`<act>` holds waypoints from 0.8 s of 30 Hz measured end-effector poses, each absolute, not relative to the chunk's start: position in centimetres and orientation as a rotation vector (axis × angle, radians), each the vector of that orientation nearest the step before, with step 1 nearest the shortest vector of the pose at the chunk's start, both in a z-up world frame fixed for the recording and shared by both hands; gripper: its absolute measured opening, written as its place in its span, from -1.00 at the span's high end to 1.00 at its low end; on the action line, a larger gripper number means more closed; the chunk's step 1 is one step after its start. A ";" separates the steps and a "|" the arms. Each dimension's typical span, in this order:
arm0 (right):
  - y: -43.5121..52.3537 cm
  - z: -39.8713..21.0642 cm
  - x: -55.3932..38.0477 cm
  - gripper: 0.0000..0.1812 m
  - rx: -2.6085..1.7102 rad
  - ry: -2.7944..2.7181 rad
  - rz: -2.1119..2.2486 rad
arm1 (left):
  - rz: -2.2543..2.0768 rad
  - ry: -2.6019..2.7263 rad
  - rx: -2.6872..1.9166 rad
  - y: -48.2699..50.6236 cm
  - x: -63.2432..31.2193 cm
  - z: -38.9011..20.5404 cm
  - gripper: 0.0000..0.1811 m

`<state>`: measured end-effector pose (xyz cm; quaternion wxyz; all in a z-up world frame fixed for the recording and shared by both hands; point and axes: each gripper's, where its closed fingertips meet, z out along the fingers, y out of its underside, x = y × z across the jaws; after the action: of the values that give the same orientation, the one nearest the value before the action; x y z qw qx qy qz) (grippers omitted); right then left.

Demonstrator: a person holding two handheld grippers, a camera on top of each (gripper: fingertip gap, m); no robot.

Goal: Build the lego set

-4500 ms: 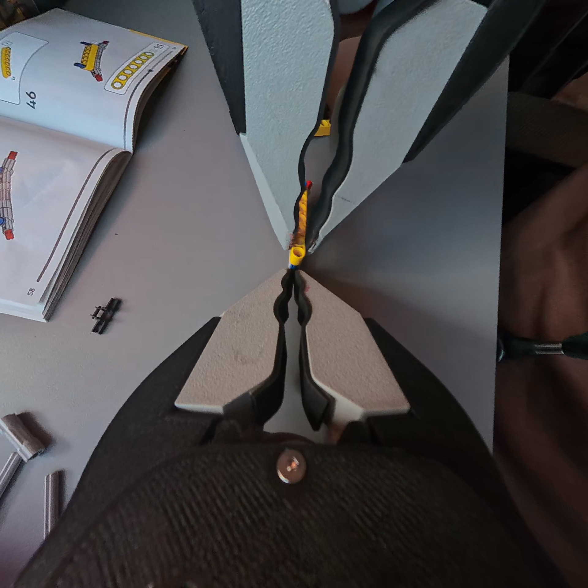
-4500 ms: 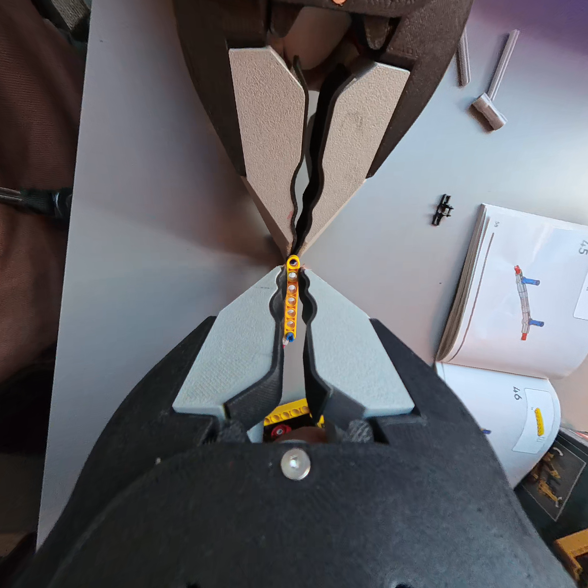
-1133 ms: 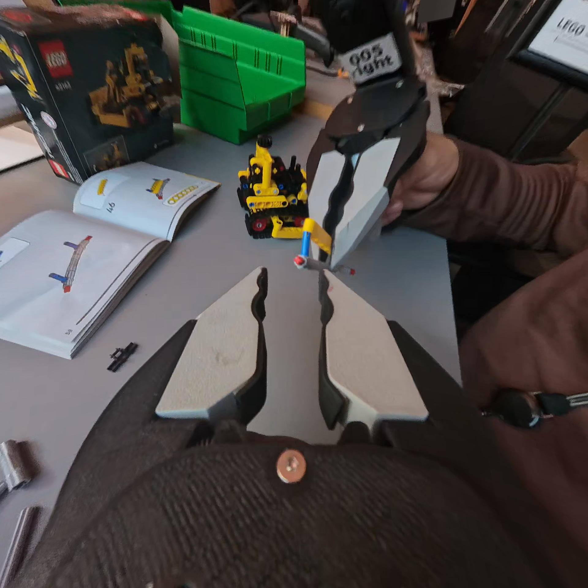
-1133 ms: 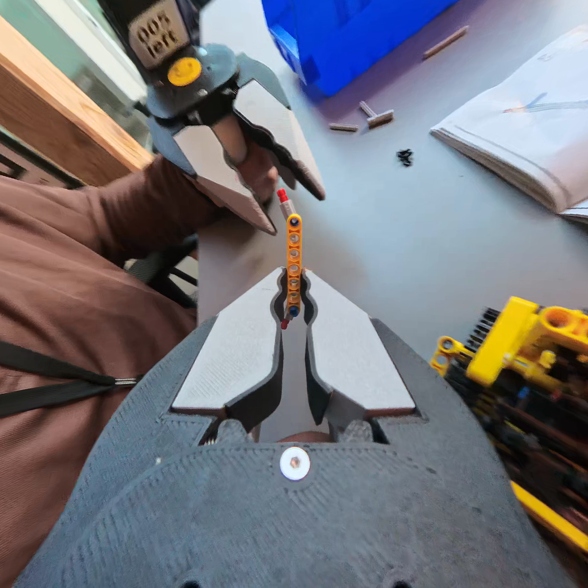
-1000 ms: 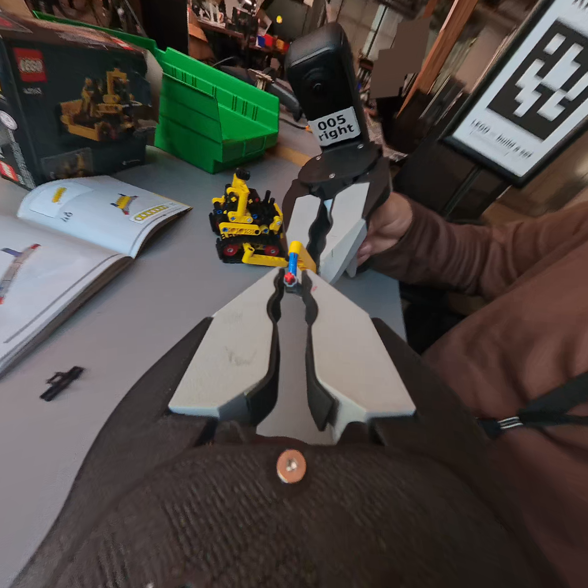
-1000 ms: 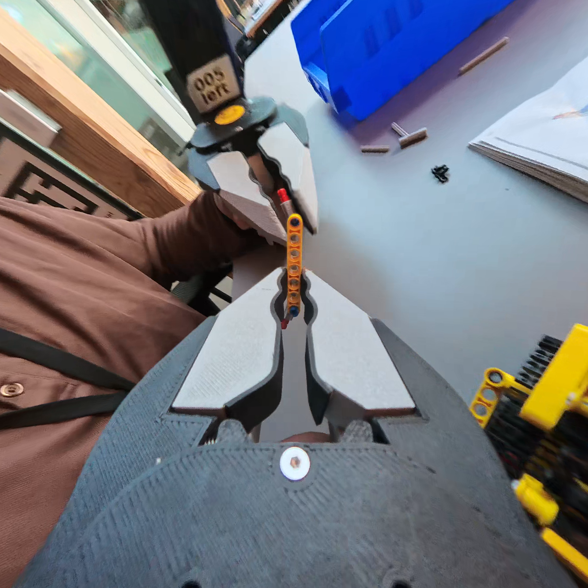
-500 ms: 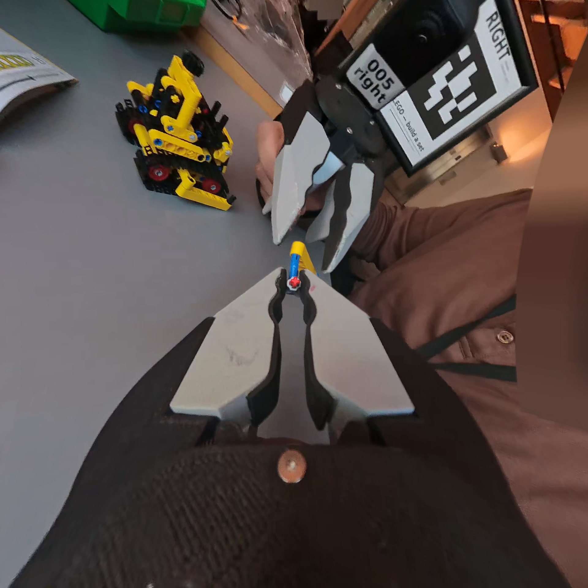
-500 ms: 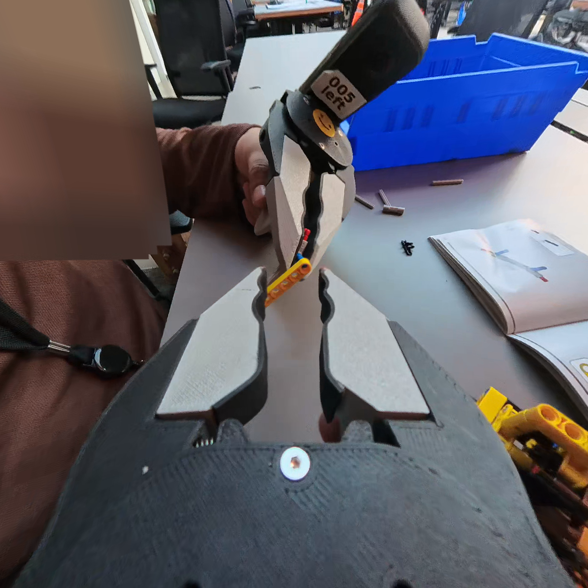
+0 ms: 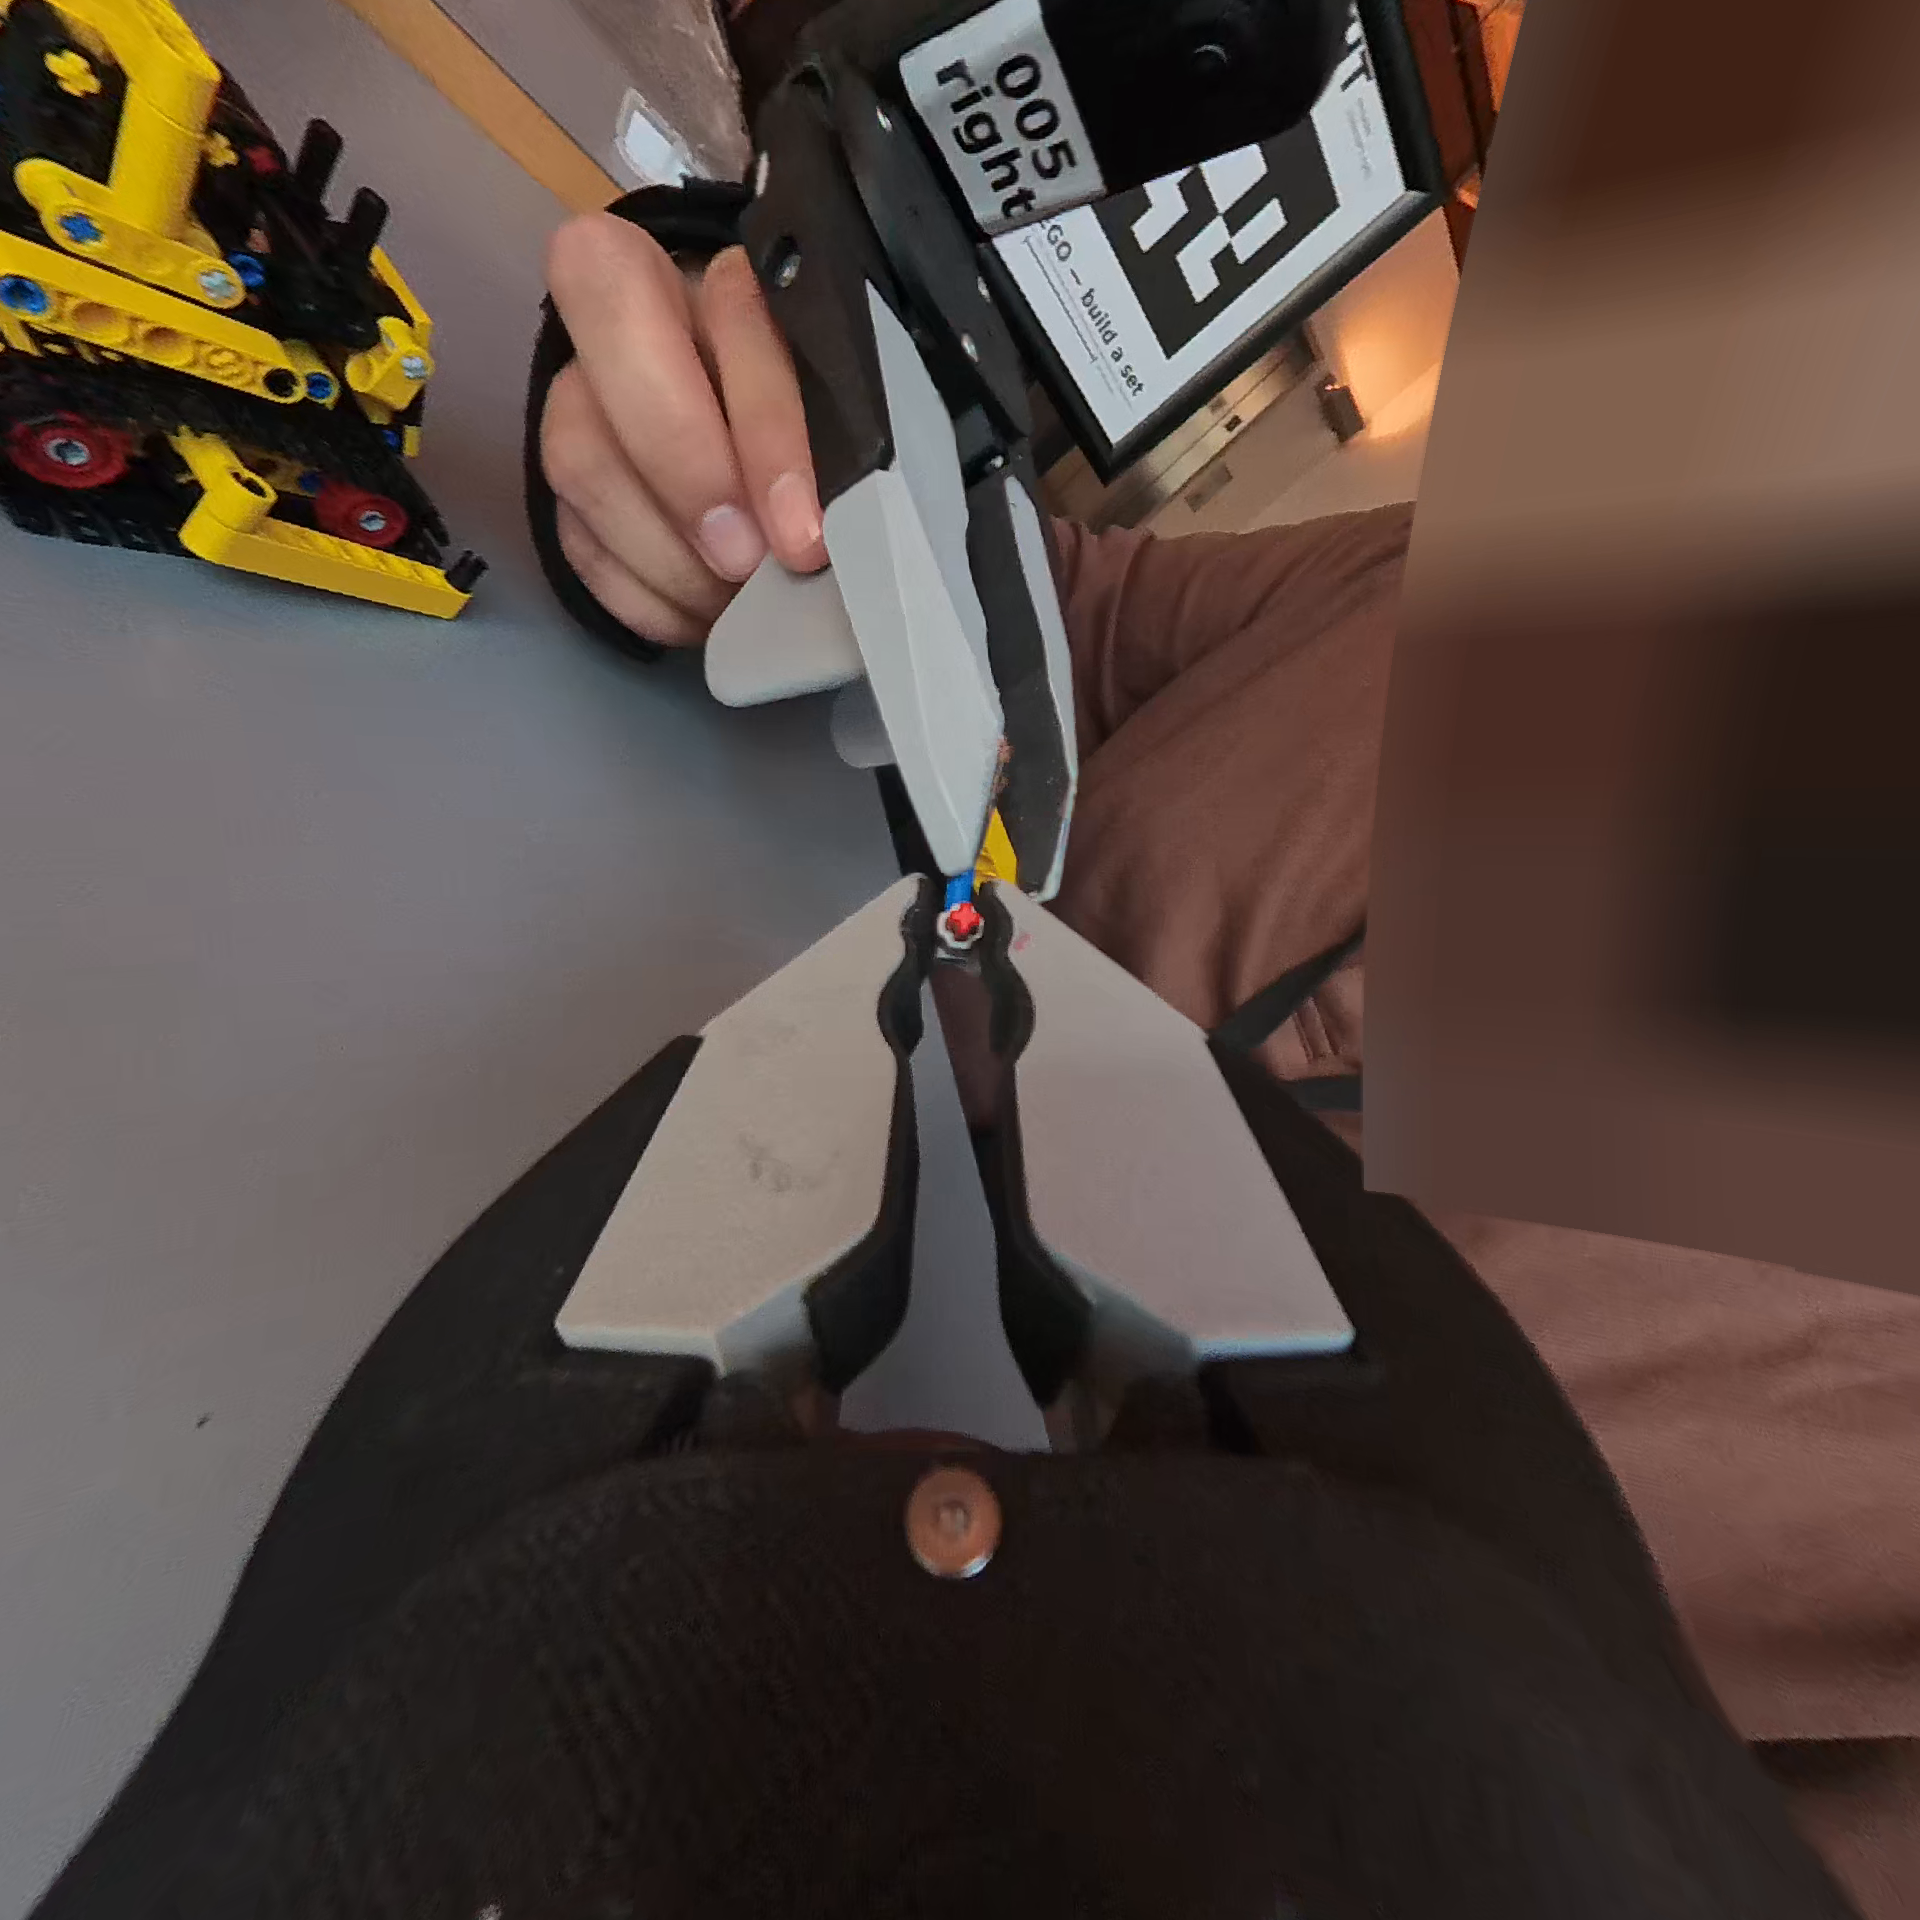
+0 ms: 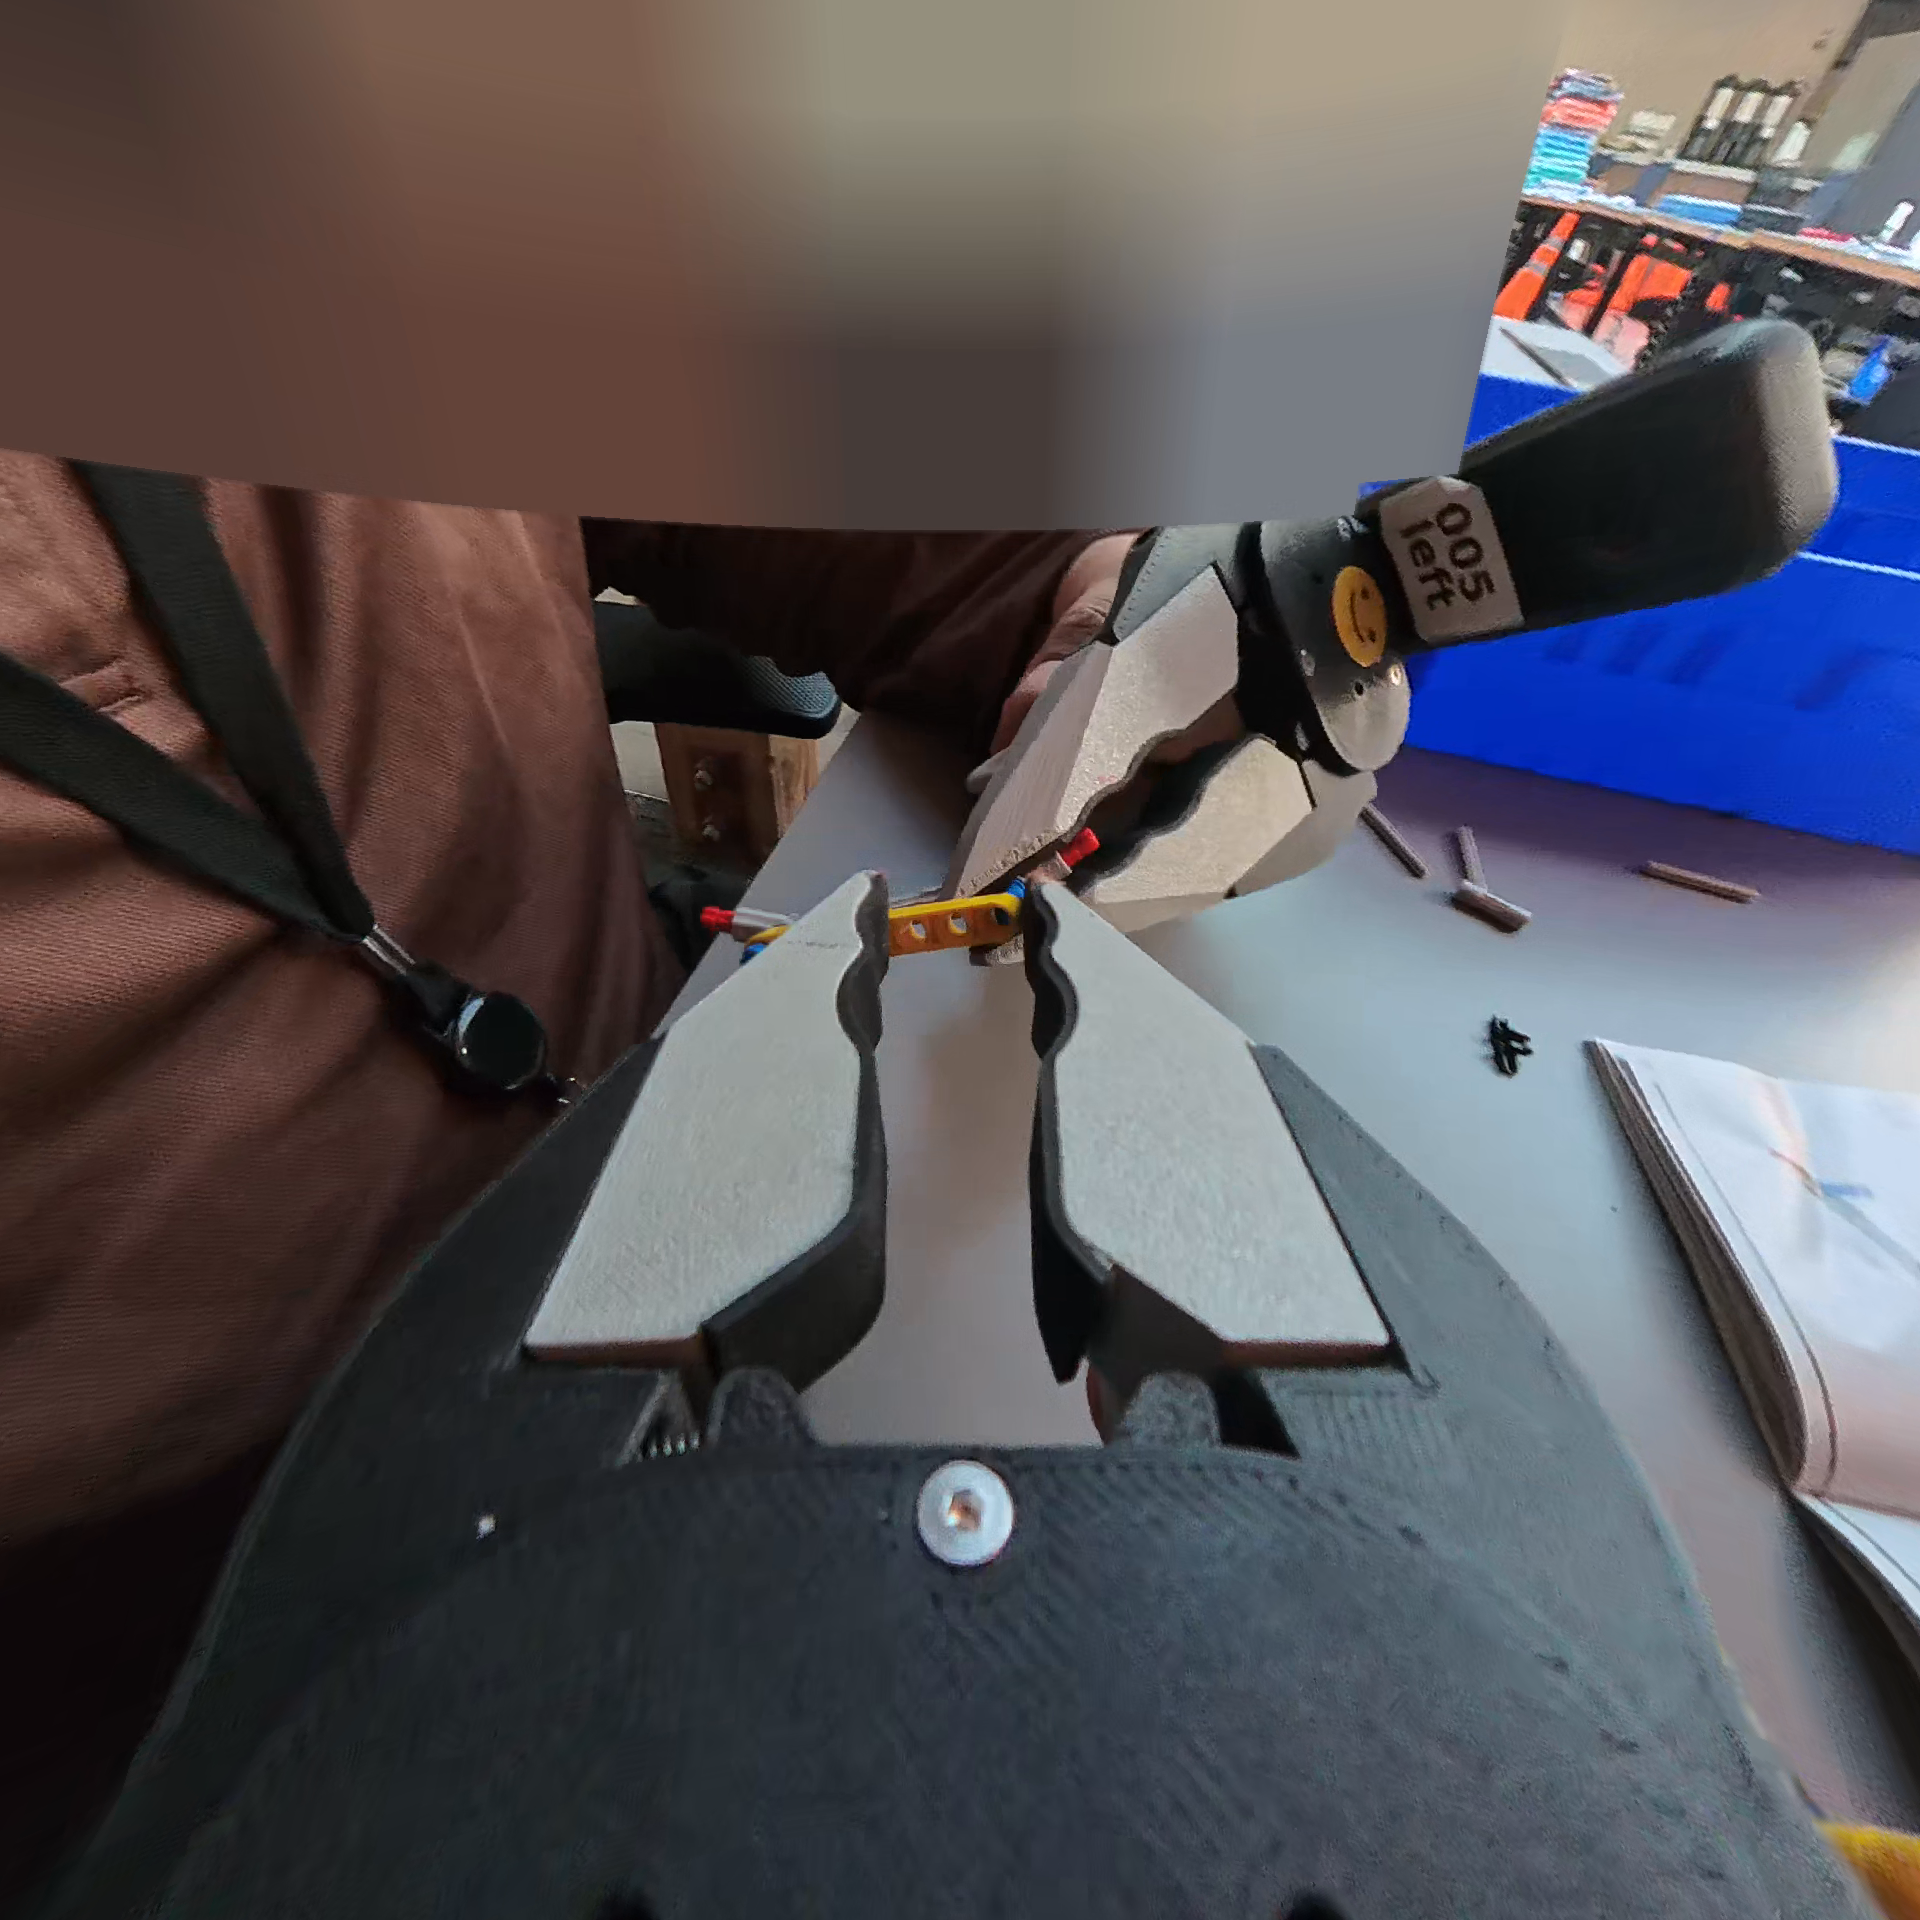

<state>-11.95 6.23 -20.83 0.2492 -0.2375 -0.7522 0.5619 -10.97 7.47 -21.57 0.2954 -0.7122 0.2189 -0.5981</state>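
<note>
Left gripper point(image 9: 961, 914) clamps the yellow beam point(image 10: 951, 922) – right gripper point(image 10: 954, 914) spread open, seemingly straddling it

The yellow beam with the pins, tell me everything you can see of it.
The yellow beam is a thin plastic bar with a row of round holes. It lies roughly level above the table edge. Blue and red-tipped pins stick out near both ends. The left tongs pinch one end; the right tongs, open, straddle its middle.

Grey table point(image 9: 312, 935) carries yellow bulldozer model point(image 9: 197, 343) and booklet point(image 10: 1787, 1226).
</note>
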 end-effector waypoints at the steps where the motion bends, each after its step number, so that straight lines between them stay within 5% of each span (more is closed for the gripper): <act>1: 6.0 -20.7 -11.9 0.75 -0.624 -2.054 1.540 | -1.601 0.587 -1.886 7.3 -10.9 -21.5 0.95; 10: 6.5 -20.7 -12.3 0.93 -0.613 -2.052 1.504 | -1.593 0.566 -1.882 7.6 -10.9 -21.5 0.95; 16: 10.8 -20.6 -14.1 0.53 -1.102 -1.876 1.551 | -1.259 0.457 -1.826 10.4 -13.7 -21.1 0.95; 18: 11.0 -21.0 -13.9 0.75 -1.213 -1.862 1.624 | -1.176 0.394 -1.797 11.1 -14.9 -20.7 0.95; 24: 10.7 -21.8 -14.7 0.89 -1.302 -1.841 1.642 | -1.004 0.386 -1.798 11.9 -15.2 -20.9 0.95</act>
<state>-14.70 10.74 -21.76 0.1751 -0.4596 -0.6499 0.5795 -15.21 11.94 -20.87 0.4999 -0.7433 0.1596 -0.4150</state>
